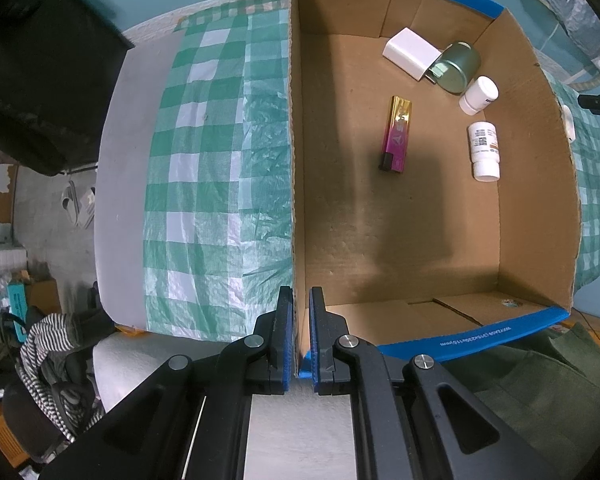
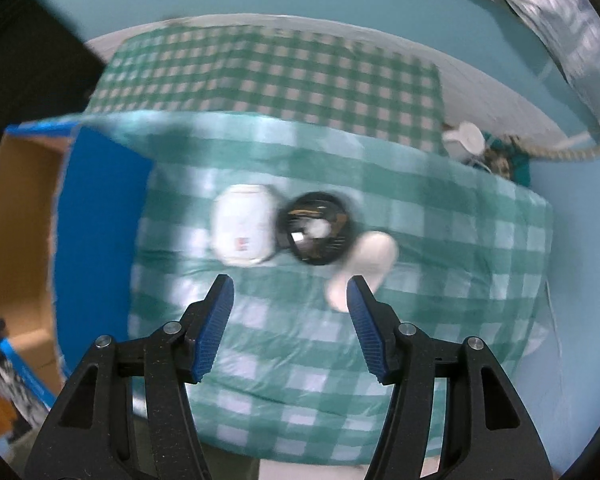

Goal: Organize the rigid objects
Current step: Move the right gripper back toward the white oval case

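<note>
Looking down the left gripper (image 1: 301, 320), we see its jaws clenched on the near wall of the cardboard box (image 1: 432, 216), one finger outside and one inside, pinning the box in place on the checked cloth (image 1: 204, 184).

Inside the box, five things are already put away. At about one o'clock from the box's middle lies a white charger block (image 1: 410, 53), touching a green tin (image 1: 458, 67) tipped on its side. Just beside the tin, at two o'clock, is a small white bottle (image 1: 479, 95), and below it, at three o'clock, a second labelled white bottle (image 1: 485, 151) on its side. Near the centre, at twelve o'clock, sits the gold and pink lighter (image 1: 397, 133).

From the right gripper (image 2: 290, 292) we see jaws standing apart with nothing between them, above the cloth. Ahead of it, three things remain outside the box: a white jar (image 2: 242, 230) at eleven o'clock, a round black object (image 2: 315, 229) touching it at twelve, and a white oblong piece (image 2: 364, 266) at one o'clock, close to the right finger. So we judge the job past halfway, with these three left.

On writing: white print runs along the box's blue edge (image 1: 476, 334), too small to read surely. The bottle label shows a code block, illegible. The jar's mark is blurred.
</note>
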### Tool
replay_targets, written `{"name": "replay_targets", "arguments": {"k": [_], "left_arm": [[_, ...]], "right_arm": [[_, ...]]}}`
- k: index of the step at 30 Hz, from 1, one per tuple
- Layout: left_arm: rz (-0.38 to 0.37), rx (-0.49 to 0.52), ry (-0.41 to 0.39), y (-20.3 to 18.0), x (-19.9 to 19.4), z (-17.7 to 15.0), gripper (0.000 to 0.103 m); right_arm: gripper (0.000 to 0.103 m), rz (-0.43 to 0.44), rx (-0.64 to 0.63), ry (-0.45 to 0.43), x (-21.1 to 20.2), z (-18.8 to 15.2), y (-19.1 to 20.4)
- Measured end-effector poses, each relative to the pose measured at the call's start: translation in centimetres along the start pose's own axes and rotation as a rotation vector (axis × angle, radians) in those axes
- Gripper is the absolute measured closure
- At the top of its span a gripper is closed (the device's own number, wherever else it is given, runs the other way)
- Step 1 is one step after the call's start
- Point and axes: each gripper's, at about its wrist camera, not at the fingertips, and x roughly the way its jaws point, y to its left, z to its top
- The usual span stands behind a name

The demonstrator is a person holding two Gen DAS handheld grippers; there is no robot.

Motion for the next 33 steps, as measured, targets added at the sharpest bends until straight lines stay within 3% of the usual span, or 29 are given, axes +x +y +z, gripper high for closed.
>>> {"name": "replay_targets", "arguments": {"k": [10, 13, 23, 33], "left_arm": [[0.004, -0.006, -0.001, 0.0, 0.1, 0.1, 0.096], [0.005, -0.009, -0.002, 0.0, 0.0, 0.0, 0.096], [0.014, -0.018, 0.005, 0.0, 0.2, 0.0, 0.096], [0.014, -0.026, 0.002, 0.1, 0.2, 0.1, 0.096]], "right_arm": [[0.044, -0.038, 0.184, 0.024, 3.7, 0.4, -5.8], [0.044, -0.043, 0.215, 0.048, 4.7, 0.3, -6.4], [0.044, 0.056, 0.336, 0.031, 5.5, 0.4, -7.3], [0.044, 0.059, 0.362, 0.045, 6.1, 0.4, -8.0]]}}
